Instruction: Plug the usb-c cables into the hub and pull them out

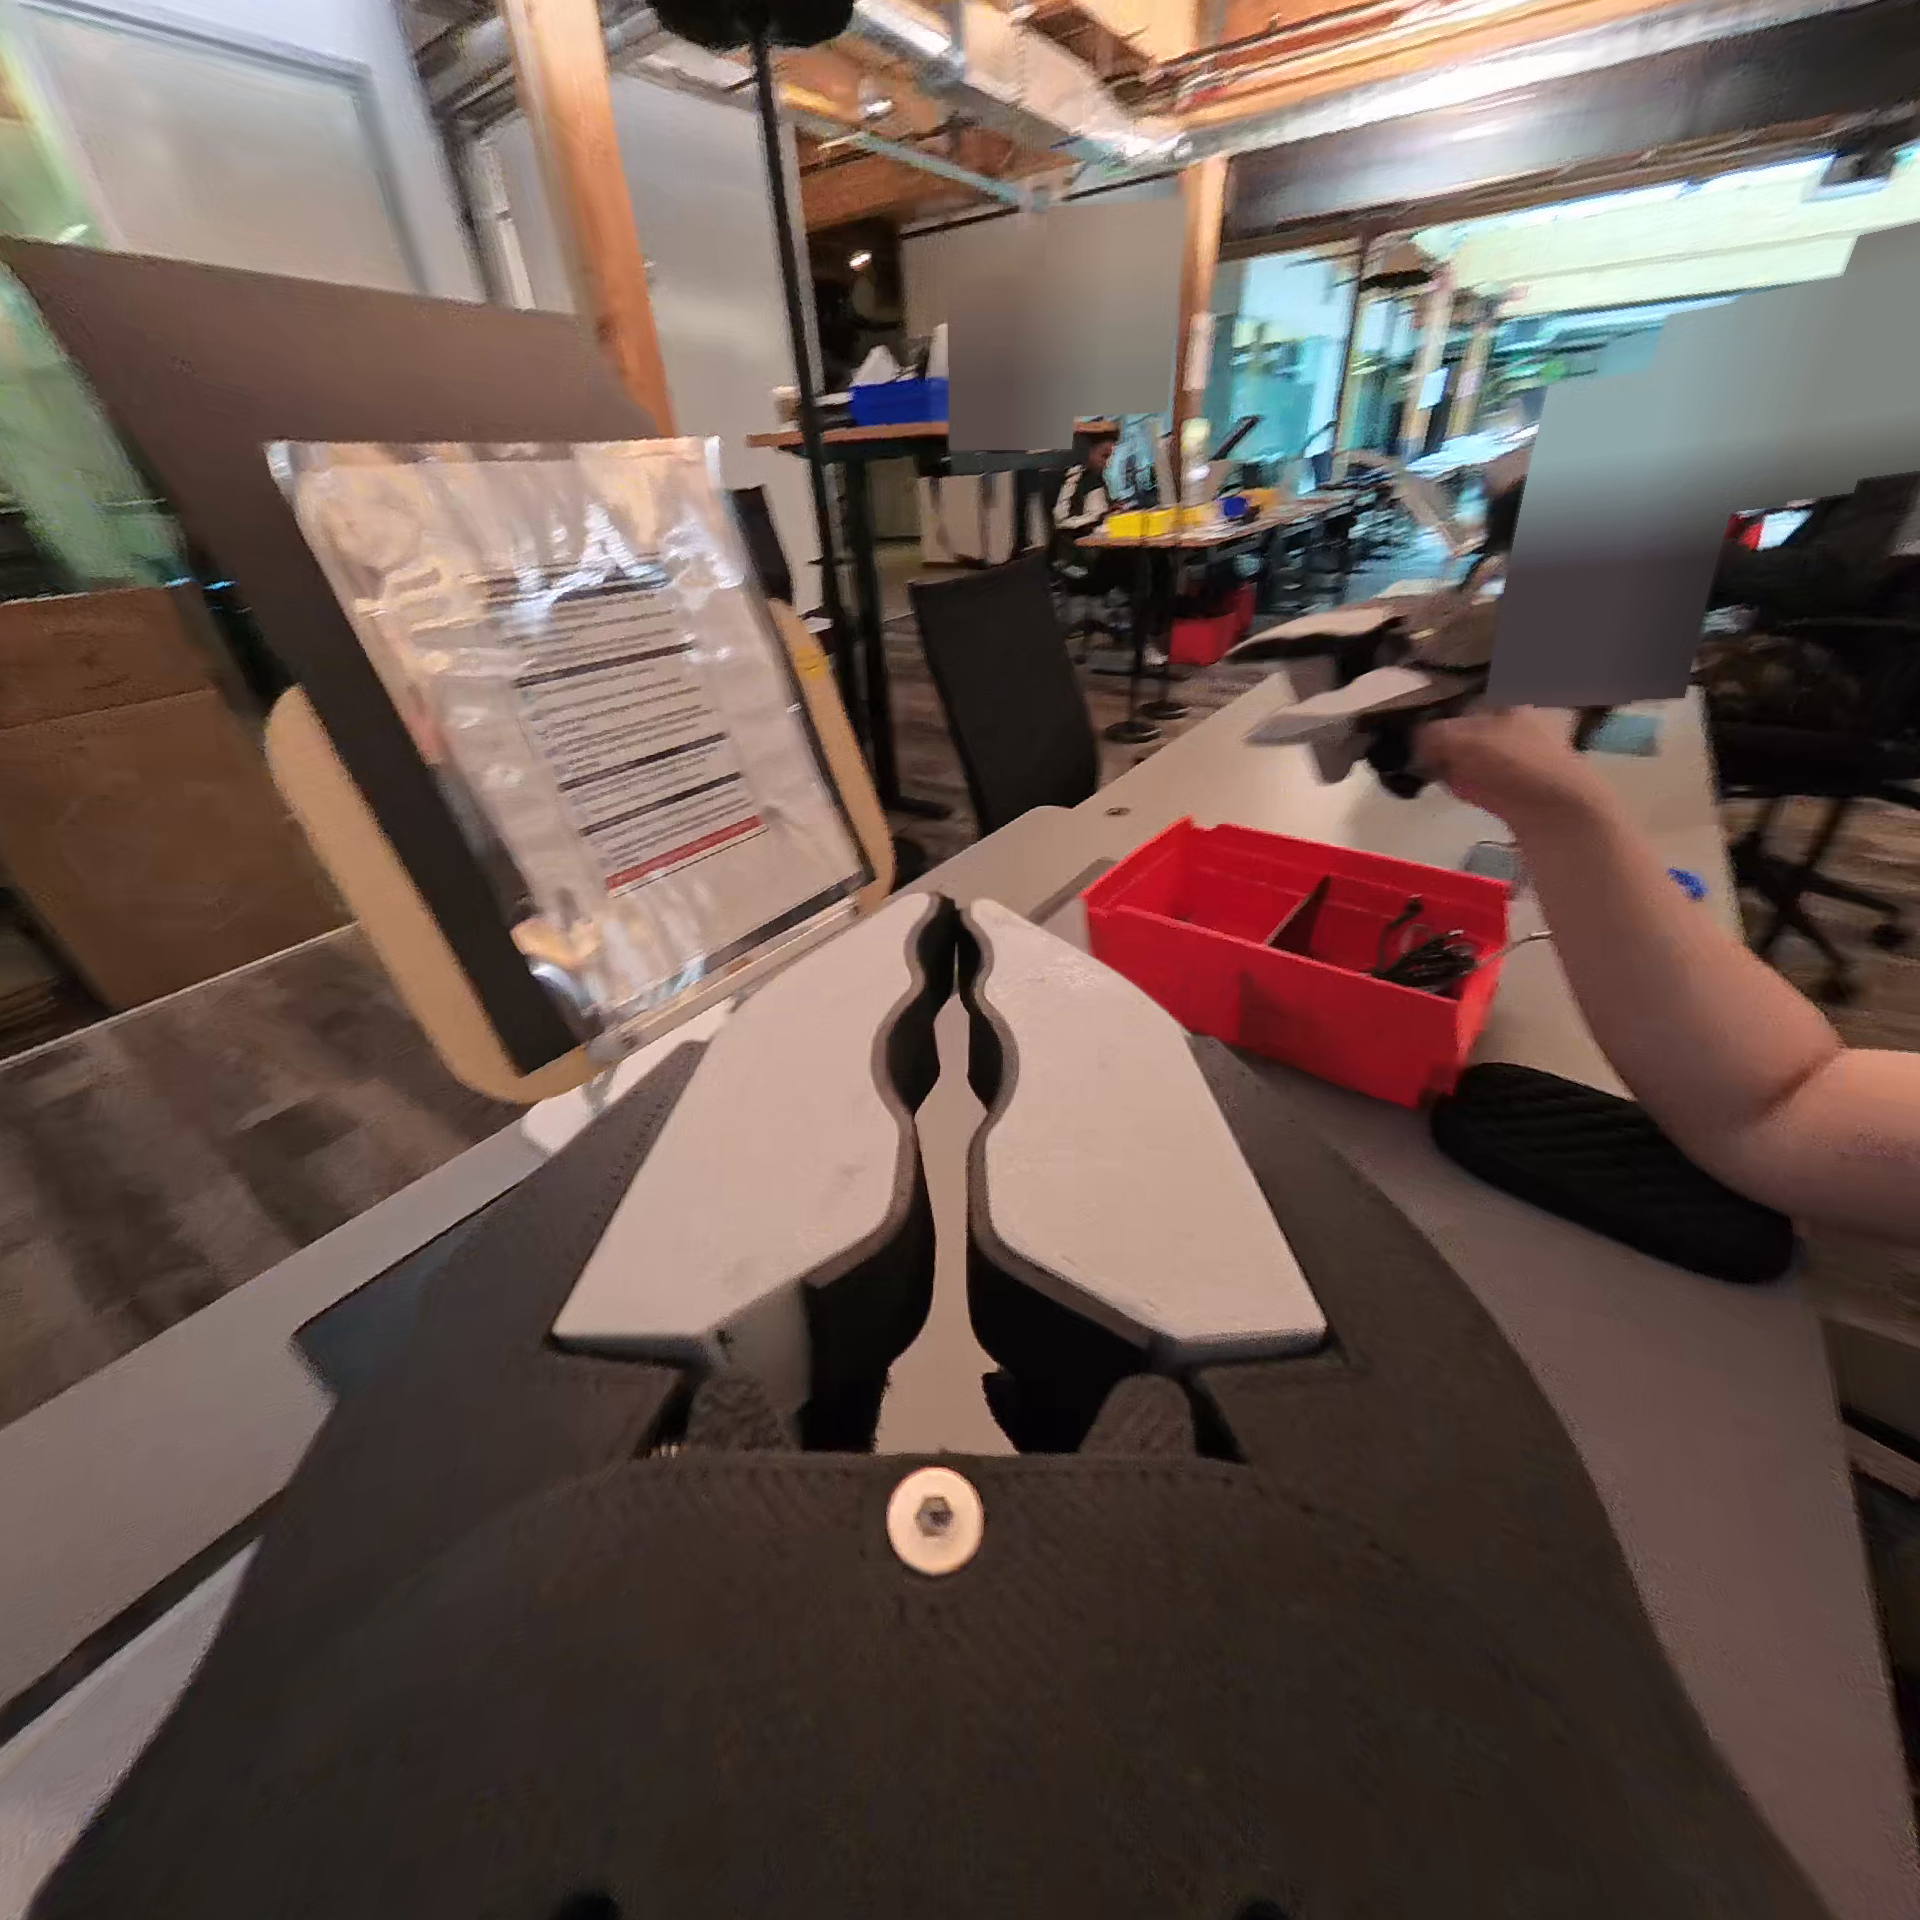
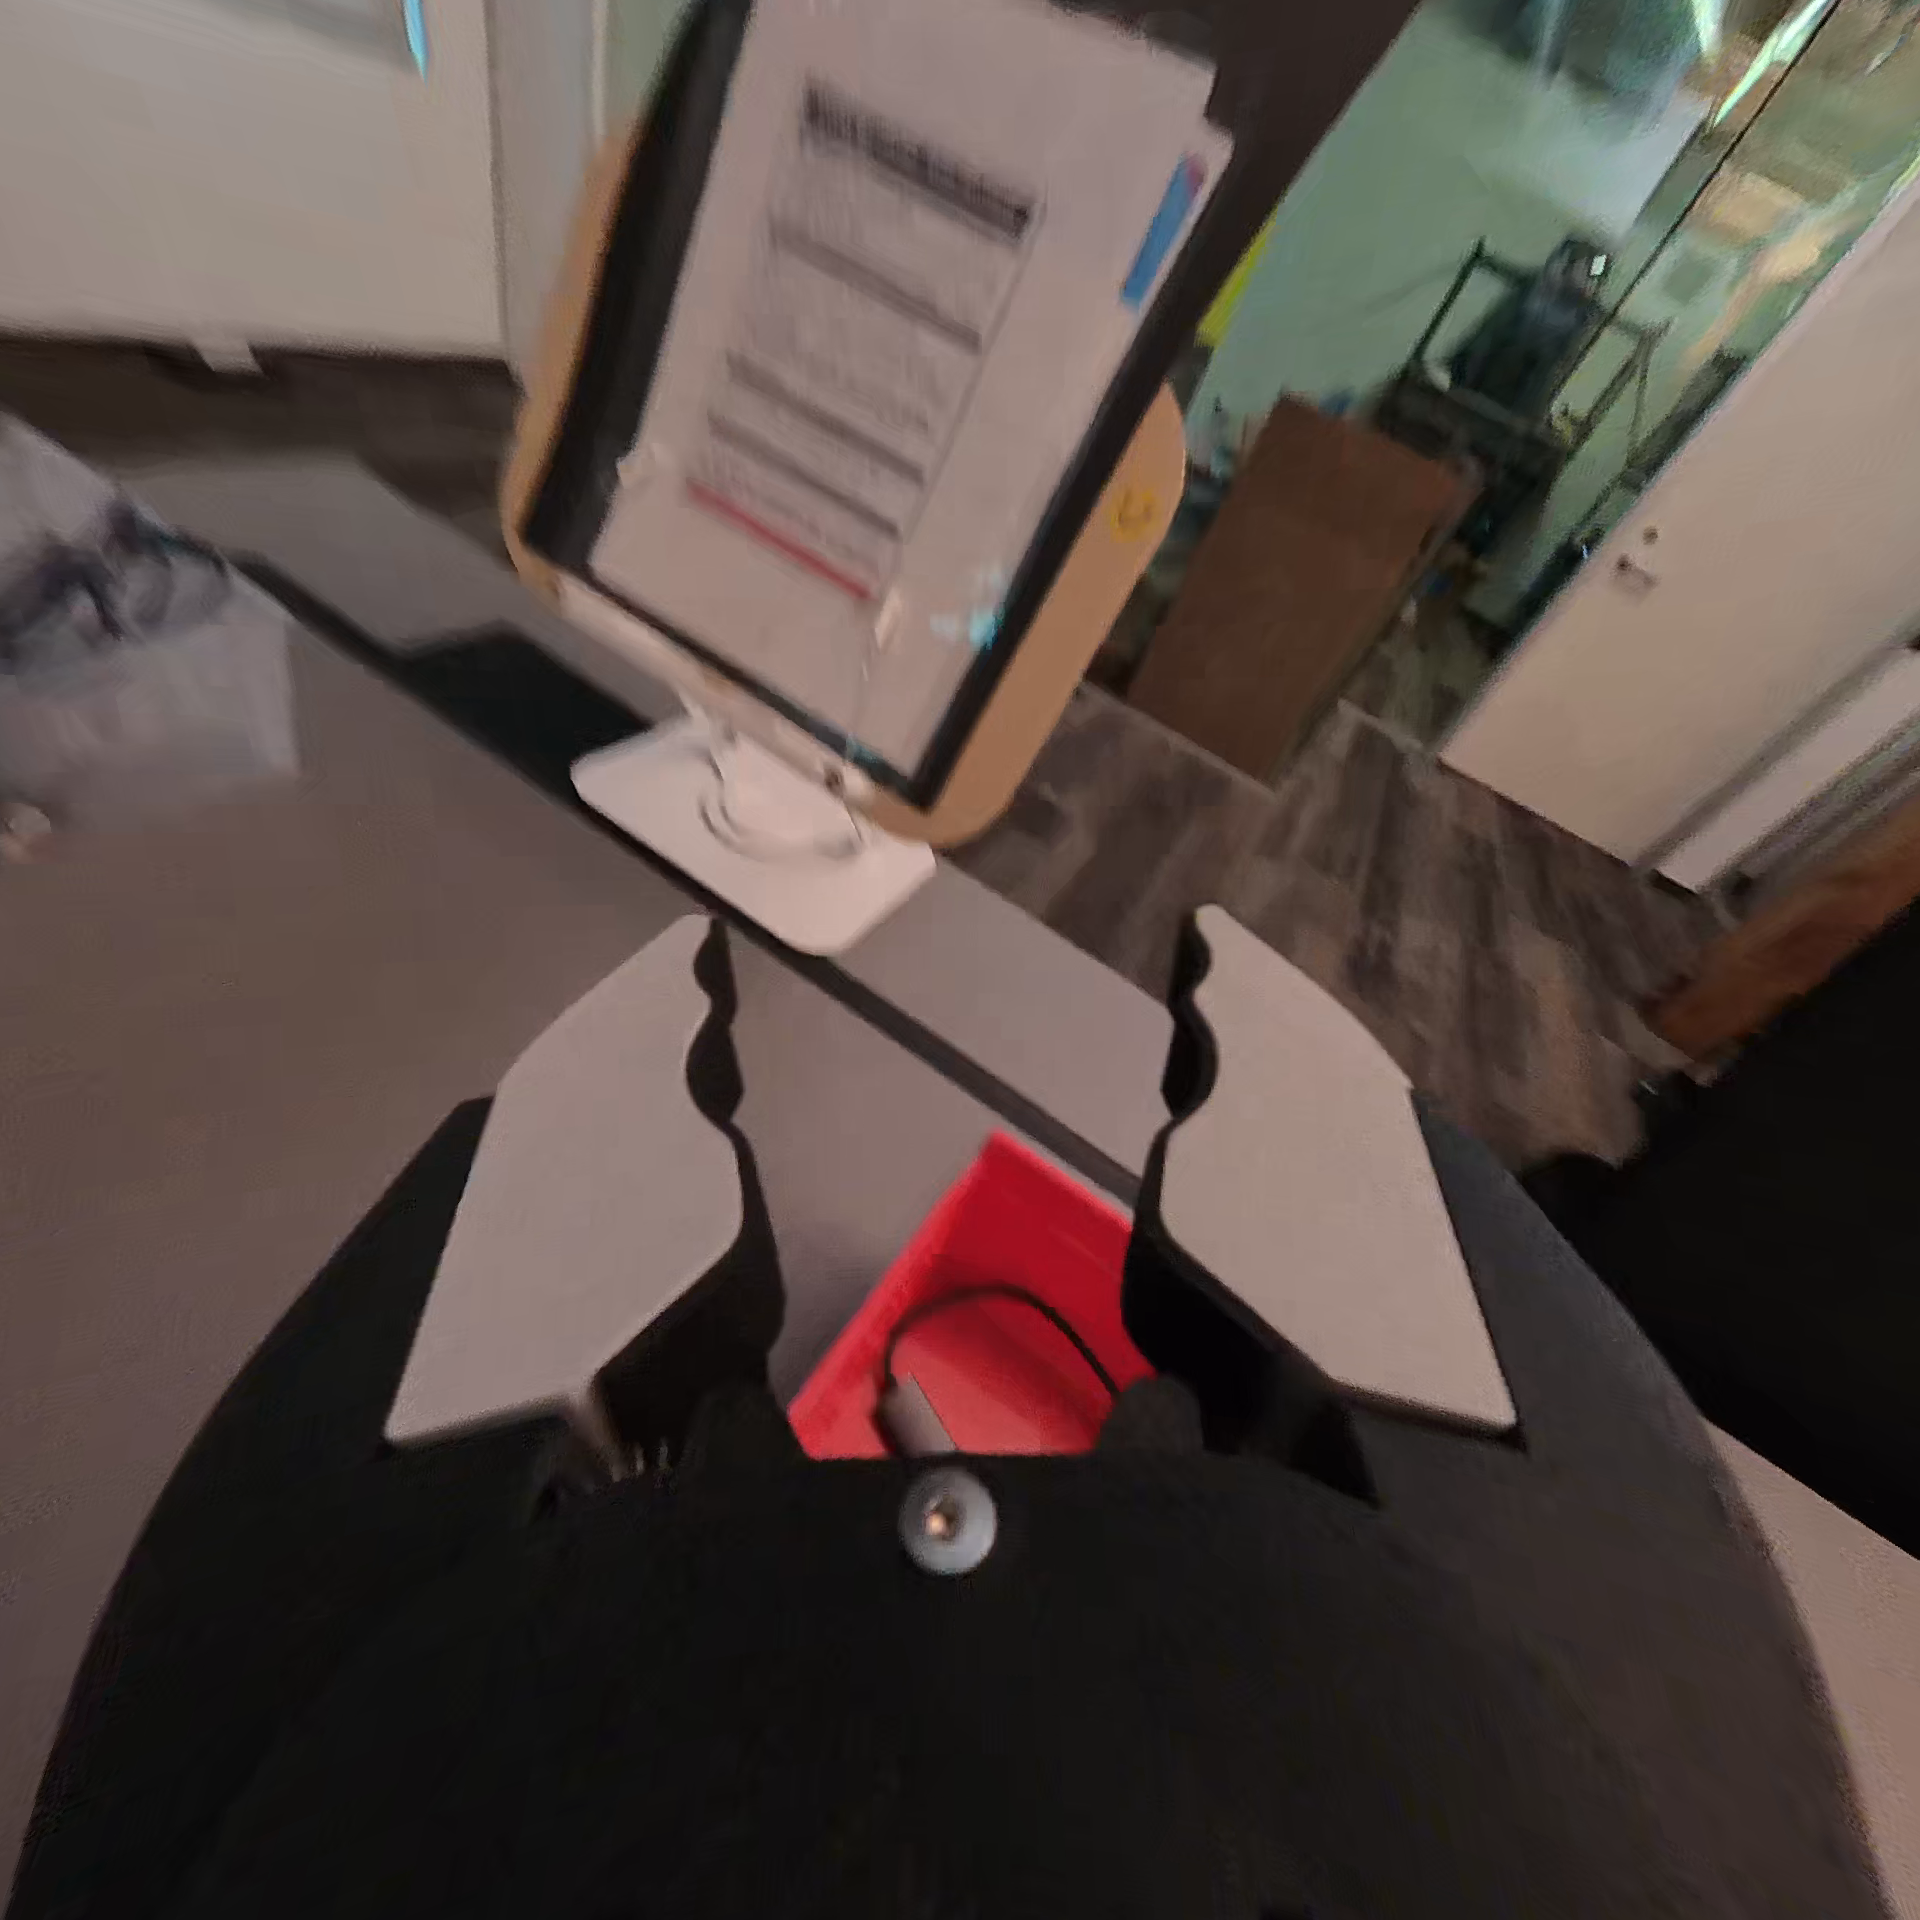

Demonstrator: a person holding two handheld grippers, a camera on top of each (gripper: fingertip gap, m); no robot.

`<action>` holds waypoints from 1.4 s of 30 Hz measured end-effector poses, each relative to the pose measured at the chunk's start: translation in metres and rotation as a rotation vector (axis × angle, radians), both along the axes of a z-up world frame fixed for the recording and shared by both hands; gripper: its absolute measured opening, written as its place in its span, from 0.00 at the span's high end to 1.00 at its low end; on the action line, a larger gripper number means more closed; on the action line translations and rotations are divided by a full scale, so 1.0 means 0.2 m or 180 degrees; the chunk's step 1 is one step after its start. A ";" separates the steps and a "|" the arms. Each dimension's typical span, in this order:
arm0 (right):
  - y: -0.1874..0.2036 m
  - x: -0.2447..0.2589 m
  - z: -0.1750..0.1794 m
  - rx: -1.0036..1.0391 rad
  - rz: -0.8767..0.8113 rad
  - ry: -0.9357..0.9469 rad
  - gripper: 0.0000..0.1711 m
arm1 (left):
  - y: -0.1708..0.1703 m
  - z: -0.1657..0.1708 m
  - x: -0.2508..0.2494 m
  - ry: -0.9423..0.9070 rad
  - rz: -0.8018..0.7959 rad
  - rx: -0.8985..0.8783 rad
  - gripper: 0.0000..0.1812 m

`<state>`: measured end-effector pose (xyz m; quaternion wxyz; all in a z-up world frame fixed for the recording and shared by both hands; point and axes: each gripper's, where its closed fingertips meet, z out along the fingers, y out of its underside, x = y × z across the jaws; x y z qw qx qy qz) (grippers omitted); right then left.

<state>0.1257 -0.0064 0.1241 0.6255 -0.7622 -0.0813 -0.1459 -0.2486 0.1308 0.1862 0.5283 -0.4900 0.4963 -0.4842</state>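
A red bin with a divider sits on the grey table; black cables lie coiled in its right compartment. My left gripper is shut and empty, held low over the table, left of the bin. My right gripper is open and empty, held above the red bin, where a grey hub with a black cable shows between the fingers. The right gripper also shows in the left wrist view, raised above the bin in a person's hand.
A framed sheet on a white stand stands at the table's far edge, also in the right wrist view. A black padded rest lies right of the bin under the person's forearm. Office chairs and desks stand beyond. About 40 centimetres separates my left fingertips from my right.
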 end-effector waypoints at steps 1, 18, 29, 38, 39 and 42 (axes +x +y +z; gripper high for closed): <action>0.00 -0.02 0.03 0.0156 0.0078 0.0054 0.50 | 0.03 -0.02 -0.02 0.0085 0.0154 0.0008 1.00; -0.11 0.14 0.13 0.0765 -0.0248 0.0309 0.50 | 0.57 -0.85 -0.06 0.2477 0.0939 -0.0070 0.81; -0.05 0.14 0.02 0.0448 -0.0219 0.0274 0.50 | 0.61 -1.28 -0.03 0.3440 0.0571 -0.0243 0.77; -0.03 0.14 -0.02 0.0326 -0.0159 0.0320 0.50 | 0.63 -1.45 -0.02 0.4050 0.0576 -0.0106 0.80; -0.03 0.14 -0.03 0.0317 -0.0150 0.0326 0.50 | 0.63 -1.45 -0.01 0.4097 0.0584 -0.0101 0.83; -0.03 0.15 -0.03 0.0298 -0.0168 0.0313 0.50 | 0.65 -1.44 -0.01 0.4228 0.0701 0.0044 0.91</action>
